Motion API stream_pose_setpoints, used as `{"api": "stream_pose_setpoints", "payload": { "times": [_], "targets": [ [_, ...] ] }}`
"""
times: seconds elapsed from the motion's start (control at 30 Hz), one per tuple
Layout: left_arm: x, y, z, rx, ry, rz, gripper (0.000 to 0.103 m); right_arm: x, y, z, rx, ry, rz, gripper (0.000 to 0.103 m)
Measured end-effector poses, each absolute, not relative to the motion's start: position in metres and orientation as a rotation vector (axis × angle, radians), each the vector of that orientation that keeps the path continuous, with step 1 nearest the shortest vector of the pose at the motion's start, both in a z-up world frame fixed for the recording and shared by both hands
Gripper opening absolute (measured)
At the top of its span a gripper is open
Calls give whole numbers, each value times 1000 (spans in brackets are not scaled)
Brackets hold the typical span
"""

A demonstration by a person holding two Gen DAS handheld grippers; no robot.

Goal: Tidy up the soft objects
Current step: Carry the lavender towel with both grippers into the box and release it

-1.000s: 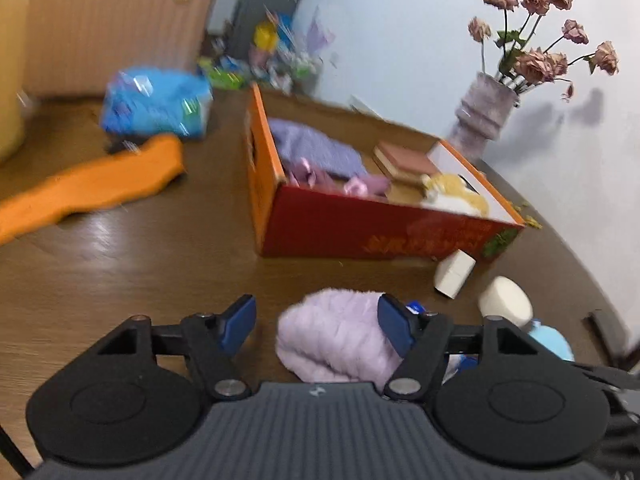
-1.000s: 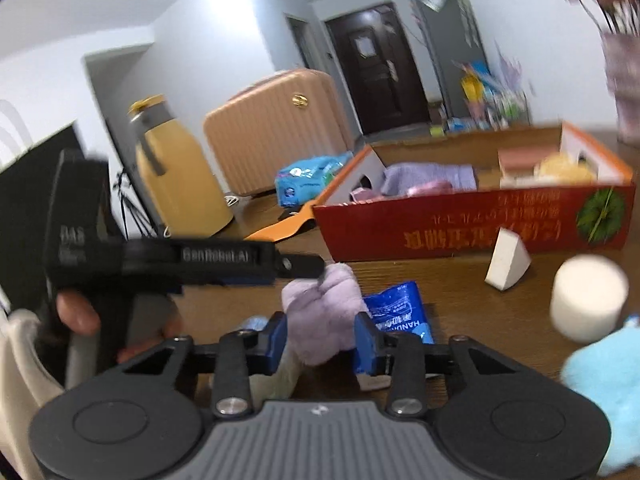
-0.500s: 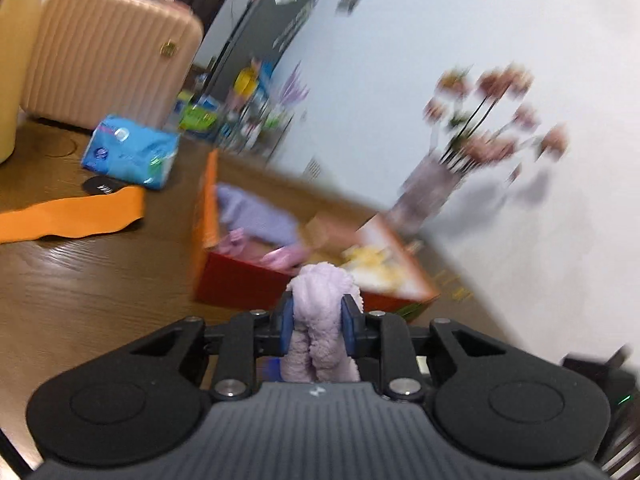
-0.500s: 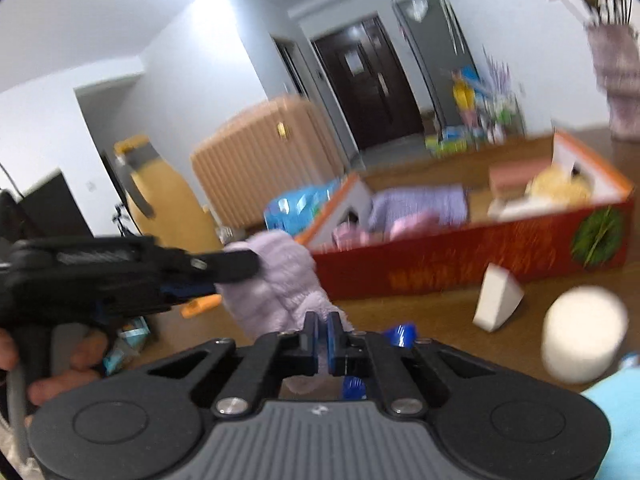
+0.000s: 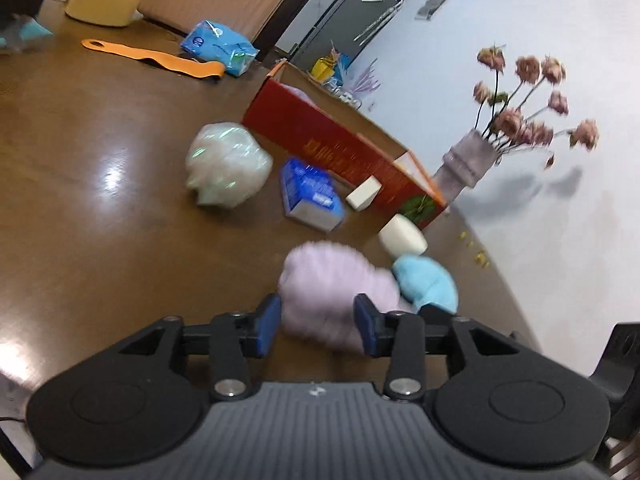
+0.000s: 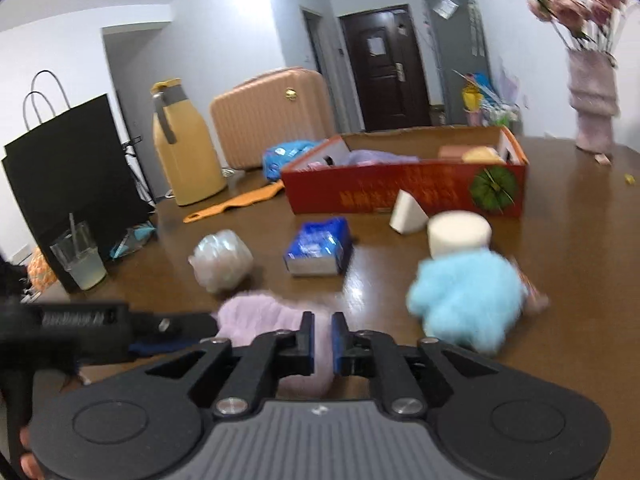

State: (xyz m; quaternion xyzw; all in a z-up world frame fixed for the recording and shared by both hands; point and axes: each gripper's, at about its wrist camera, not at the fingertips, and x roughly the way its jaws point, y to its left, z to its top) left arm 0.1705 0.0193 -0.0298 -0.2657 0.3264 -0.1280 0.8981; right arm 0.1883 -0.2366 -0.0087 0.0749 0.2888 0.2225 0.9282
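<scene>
A purple fluffy plush (image 5: 328, 280) sits between the blue pads of my left gripper (image 5: 318, 326). Its jaws are opening, the pads still against its sides, and it bulges wider beyond them. My right gripper (image 6: 322, 340) pinches another part of the same plush (image 6: 256, 316) in a narrow gap, and its jaws are opening slightly. The left tool's black body (image 6: 80, 320) reaches in from the left. A blue plush (image 6: 468, 296) lies just to the right. The red box (image 6: 400, 192) behind holds purple cloth (image 6: 376, 157) and other soft items.
Between the plush and the box lie a white round sponge (image 6: 458, 232), a white wedge sponge (image 6: 406, 214), a blue tissue pack (image 6: 320, 246) and a plastic-wrapped bundle (image 6: 222, 260). A vase (image 5: 466, 164), yellow jug (image 6: 186, 152), drink cup (image 6: 82, 256) and black bag (image 6: 72, 168) ring the table (image 5: 100, 220).
Both grippers closed on the purple plush and lifted it, then swung back away from the box. The left jaws have since spread wider around it. The plush now sits low beside the blue plush.
</scene>
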Motion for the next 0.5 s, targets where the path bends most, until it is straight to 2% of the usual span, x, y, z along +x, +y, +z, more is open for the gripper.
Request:
{"api": "stream_pose_setpoints", "payload": {
  "times": [0.1,0.33,0.43,0.47,0.5],
  "targets": [
    [163,21,-18,-488,644,-261,60,171,-240,-14,174,572,461,19],
    [191,12,-8,-380,637,-213,58,183,-239,-12,252,535,438,26],
    [201,11,-17,-408,673,-255,52,199,-229,-24,261,572,427,26],
    [203,9,-20,-403,687,-262,45,203,-225,-29,252,588,418,26],
    [203,7,-23,-389,702,-272,33,204,-222,-32,249,598,413,27]
  ]
}}
